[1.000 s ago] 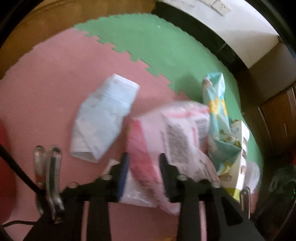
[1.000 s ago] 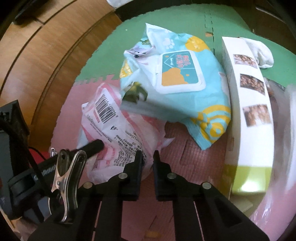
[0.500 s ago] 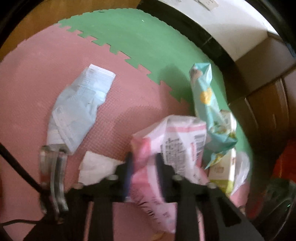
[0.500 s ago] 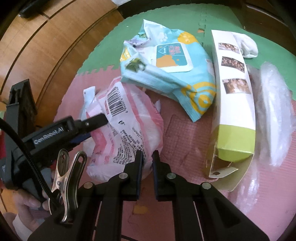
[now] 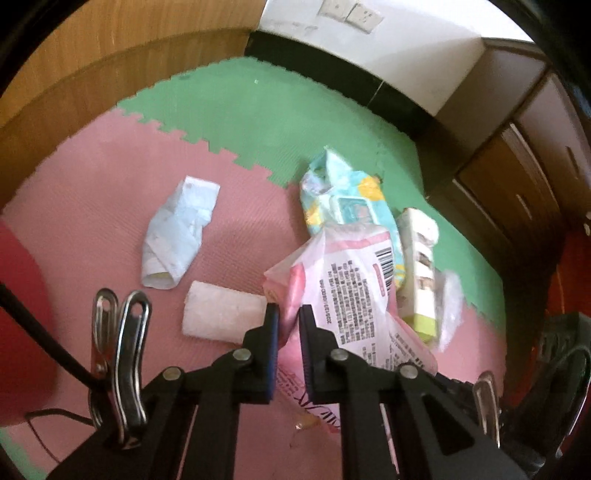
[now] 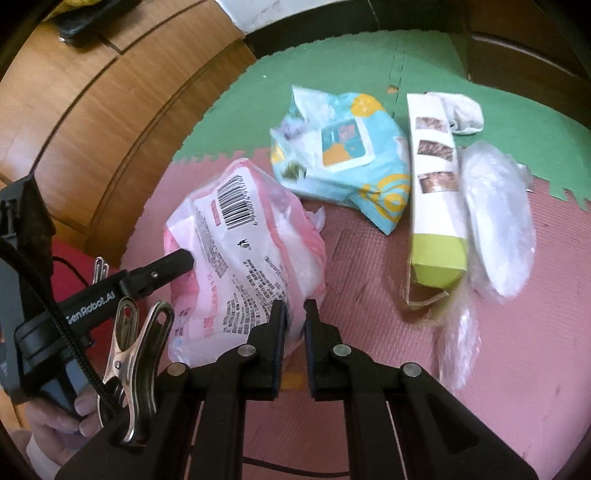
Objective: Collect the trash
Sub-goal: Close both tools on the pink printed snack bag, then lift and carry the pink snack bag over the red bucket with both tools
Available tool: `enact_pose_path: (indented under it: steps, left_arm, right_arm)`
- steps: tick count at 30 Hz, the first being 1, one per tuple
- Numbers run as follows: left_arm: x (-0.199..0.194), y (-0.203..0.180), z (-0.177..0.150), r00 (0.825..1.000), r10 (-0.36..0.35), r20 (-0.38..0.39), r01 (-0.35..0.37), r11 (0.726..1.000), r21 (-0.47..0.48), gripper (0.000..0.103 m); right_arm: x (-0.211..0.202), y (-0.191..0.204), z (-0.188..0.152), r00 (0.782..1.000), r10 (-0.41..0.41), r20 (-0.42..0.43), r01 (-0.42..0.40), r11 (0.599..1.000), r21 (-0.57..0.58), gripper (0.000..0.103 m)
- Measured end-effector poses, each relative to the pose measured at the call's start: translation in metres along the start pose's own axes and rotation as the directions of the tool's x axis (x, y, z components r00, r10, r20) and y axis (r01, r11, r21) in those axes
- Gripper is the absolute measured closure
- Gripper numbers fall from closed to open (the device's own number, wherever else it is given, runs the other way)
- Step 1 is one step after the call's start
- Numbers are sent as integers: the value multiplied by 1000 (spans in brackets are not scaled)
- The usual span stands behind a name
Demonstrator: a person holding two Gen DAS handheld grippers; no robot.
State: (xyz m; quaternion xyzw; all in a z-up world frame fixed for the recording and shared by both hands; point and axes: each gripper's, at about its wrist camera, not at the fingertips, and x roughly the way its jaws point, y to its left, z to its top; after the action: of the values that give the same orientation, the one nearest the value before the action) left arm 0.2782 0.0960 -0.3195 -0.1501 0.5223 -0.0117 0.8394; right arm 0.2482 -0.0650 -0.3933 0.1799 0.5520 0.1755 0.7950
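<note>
A pink foam mat (image 5: 92, 206) lies directly under the tool, and a green foam mat (image 5: 258, 110) joins it farther ahead with a toothed edge. Beyond the mats, to the left, stands a wooden panel (image 6: 92, 110). Far ahead is a white wall (image 5: 406, 48) with sockets (image 5: 351, 13). To the right stands a wooden cabinet (image 5: 517, 184).

One pink plastic bag (image 5: 354, 291), one blue wet-wipes pack (image 6: 351, 162), one tall white carton (image 6: 436, 184), one crumpled pale-blue wrapper (image 5: 177, 236), one white tissue wad (image 5: 221, 314), one white sock (image 6: 463, 112), one clear plastic lid (image 6: 498, 221), and two grippers.
</note>
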Motion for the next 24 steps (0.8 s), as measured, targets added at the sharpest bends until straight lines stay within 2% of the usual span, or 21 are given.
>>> enact_pose_path:
  steps: [6, 11, 16, 19, 24]
  left_arm:
    - [-61, -11, -2, 998, -12, 65, 12, 1000, 5, 93]
    - [-117, -13, -8, 992, -12, 127, 13, 1000, -2, 93]
    - [-160, -2, -12, 988, 0, 155, 8, 999, -53, 93]
    - [-187, 5, -18, 984, 6, 176, 8, 997, -79, 93]
    - [-230, 15, -25, 971, 52, 234, -33, 996, -85, 93]
  right_arm:
    - [-49, 23, -7, 999, 23, 48, -21, 999, -36, 92]
    - [-89, 57, -11, 994, 46, 100, -36, 995, -94, 92]
    - [-122, 91, -20, 985, 88, 146, -67, 988, -142, 92]
    - [-134, 111, -24, 982, 107, 154, -81, 982, -168, 92]
    - [-149, 145, -30, 974, 149, 173, -107, 968, -228, 92]
